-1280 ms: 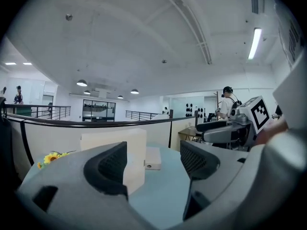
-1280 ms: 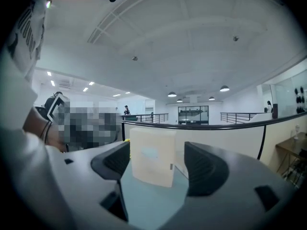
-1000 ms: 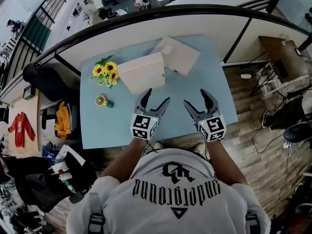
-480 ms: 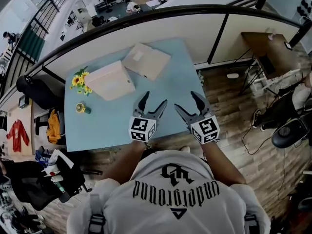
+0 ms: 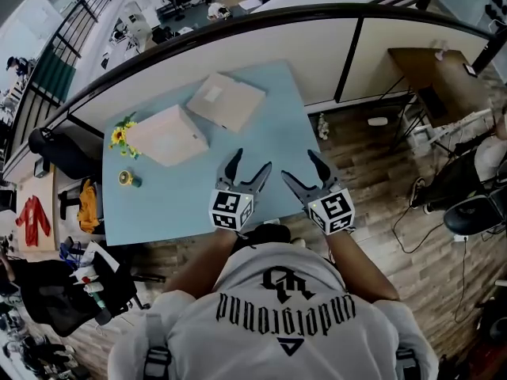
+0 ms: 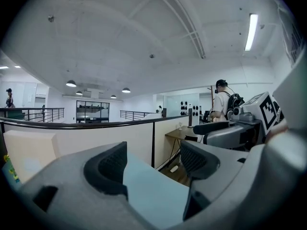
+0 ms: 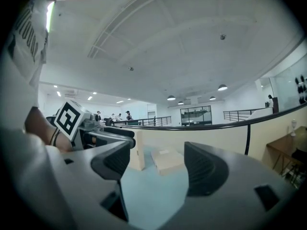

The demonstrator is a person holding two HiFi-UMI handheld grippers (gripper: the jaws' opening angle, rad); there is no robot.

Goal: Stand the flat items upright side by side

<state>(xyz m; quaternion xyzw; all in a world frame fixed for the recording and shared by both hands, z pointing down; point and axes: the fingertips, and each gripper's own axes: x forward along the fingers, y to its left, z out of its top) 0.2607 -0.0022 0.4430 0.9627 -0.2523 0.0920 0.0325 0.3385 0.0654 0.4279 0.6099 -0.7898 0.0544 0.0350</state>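
Nearest the person, the left gripper (image 5: 249, 167) and the right gripper (image 5: 299, 167) are held side by side above the near part of the light blue desk (image 5: 182, 208), both pointed toward 12 o'clock. The jaws of each are spread apart and released, and nothing is held between them. At about 10 o'clock from the left gripper, near the desk's left edge, a small yellow and green object (image 5: 127, 179) is set. Farther off, at 11 o'clock from the left gripper, a tan box (image 5: 166, 135) is found; in the right gripper view it is shown standing upright on an edge. A second tan box (image 5: 226, 101), marked with a pale label, is laid flat at 12 o'clock, close to the first, though whether the two touch cannot be told. A bunch of sunflowers (image 5: 120, 135) is placed just beside the upright box, at its 9 o'clock. The desk's far edge is bordered by a pale partition (image 5: 317, 46) topped with a dark rail.
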